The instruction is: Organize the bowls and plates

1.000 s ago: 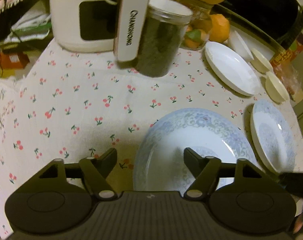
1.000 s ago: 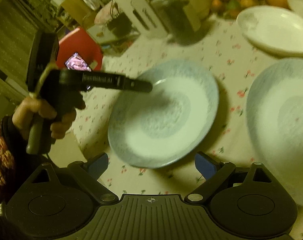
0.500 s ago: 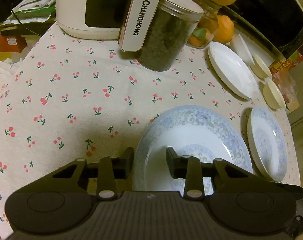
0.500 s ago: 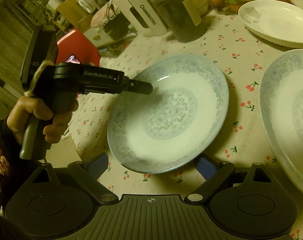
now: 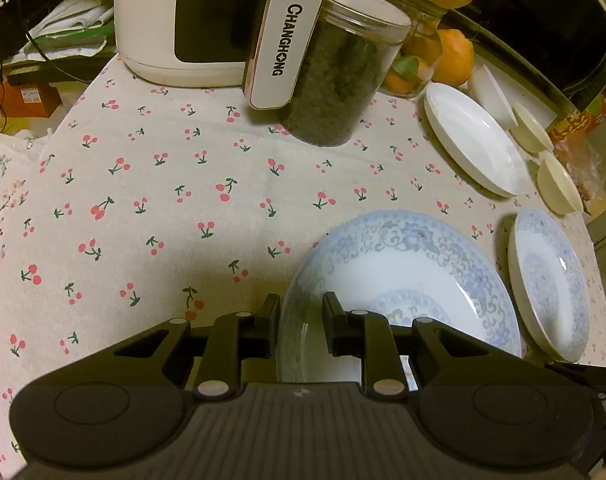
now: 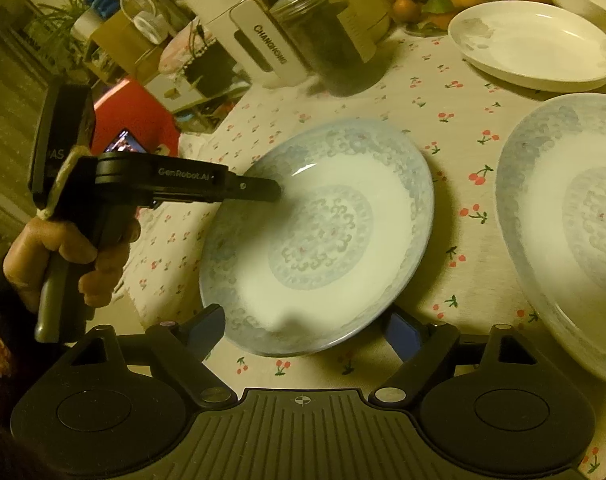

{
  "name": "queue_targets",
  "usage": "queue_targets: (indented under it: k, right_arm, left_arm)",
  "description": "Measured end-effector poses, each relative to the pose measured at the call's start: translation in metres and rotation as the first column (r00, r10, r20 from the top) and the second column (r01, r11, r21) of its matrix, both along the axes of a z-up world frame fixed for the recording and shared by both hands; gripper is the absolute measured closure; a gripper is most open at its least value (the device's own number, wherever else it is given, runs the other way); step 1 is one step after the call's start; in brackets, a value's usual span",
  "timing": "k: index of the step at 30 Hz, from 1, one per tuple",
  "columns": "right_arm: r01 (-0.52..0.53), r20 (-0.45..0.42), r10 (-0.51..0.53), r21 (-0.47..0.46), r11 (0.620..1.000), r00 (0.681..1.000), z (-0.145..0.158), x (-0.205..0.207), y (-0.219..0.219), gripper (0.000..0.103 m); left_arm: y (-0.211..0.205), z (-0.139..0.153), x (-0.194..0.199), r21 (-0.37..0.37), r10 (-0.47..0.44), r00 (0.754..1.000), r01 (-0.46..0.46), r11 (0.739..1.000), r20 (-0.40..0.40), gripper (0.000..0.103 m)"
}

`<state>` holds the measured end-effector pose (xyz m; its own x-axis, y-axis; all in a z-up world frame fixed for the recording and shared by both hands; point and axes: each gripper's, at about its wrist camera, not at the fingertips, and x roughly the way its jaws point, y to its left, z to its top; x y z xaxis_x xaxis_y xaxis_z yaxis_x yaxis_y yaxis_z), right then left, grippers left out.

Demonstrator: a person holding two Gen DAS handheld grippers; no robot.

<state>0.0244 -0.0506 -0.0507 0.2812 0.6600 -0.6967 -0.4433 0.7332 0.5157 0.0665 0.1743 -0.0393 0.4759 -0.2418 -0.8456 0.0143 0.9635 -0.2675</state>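
Near blue-patterned plate (image 6: 319, 236) sits on the cherry-print bench (image 5: 143, 200), a second patterned plate (image 6: 575, 232) just to its right, a plain white plate (image 6: 535, 52) farther back.

Left gripper (image 5: 301, 320) straddles the near plate's left rim, one finger inside, one outside; jaws have just been closing and are now narrow. Whether the pads press the rim, cannot tell.

Right gripper (image 6: 303, 328) stands wide, jaws just closing slightly, the plate's near edge between its fingers, not gripped.

Risks: a thin bite on a glazed rim; the plate may pivot or slip on lifting and strike the neighbouring plate.

Versus one second ago: left jaws were wide apart; the plate appears unmoved.
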Motion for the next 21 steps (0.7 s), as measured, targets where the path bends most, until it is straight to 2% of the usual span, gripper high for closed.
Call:
queue_targets:
  k: [6,9,11,13,15,17,21]
  right_arm:
    - [0.050,0.037,-0.049,-0.022,0.998,0.998,0.000,0.001,-0.002,0.018]
    - [0.068,0.067,-0.065,-0.037,0.997,0.996,0.000,0.001,0.000,0.026]
    - [0.079,0.086,-0.074,-0.049,0.996,0.994,0.001,0.000,0.002,0.027]
    - [0.096,0.107,-0.088,-0.073,0.993,0.990,0.002,-0.002,0.004,0.035]
    - [0.113,0.130,-0.099,-0.111,0.987,0.987,0.003,-0.002,0.003,0.059]
    - [0.120,0.131,-0.104,-0.124,0.985,0.986,0.003,0.001,-0.001,0.070]
    - [0.117,0.140,-0.101,-0.116,0.986,0.985,0.006,0.003,-0.007,0.075]
  left_arm:
    - [0.000,0.000,0.000,0.001,0.001,1.000,-0.001,1.000,0.003,0.080]
    - [-0.002,0.000,0.000,0.006,-0.006,1.000,0.006,1.000,0.007,0.080]
    - [-0.002,0.000,0.000,0.010,-0.010,1.000,0.010,1.000,0.010,0.080]
    - [-0.003,0.000,0.000,0.016,-0.012,1.000,0.012,1.000,0.014,0.081]
    - [-0.004,0.001,-0.001,0.036,-0.017,1.000,0.016,0.999,0.026,0.081]
    - [-0.005,0.002,-0.002,0.059,-0.035,0.998,0.033,0.998,0.046,0.082]
    - [0.000,0.006,-0.003,0.042,-0.029,0.998,0.027,0.999,0.061,0.088]
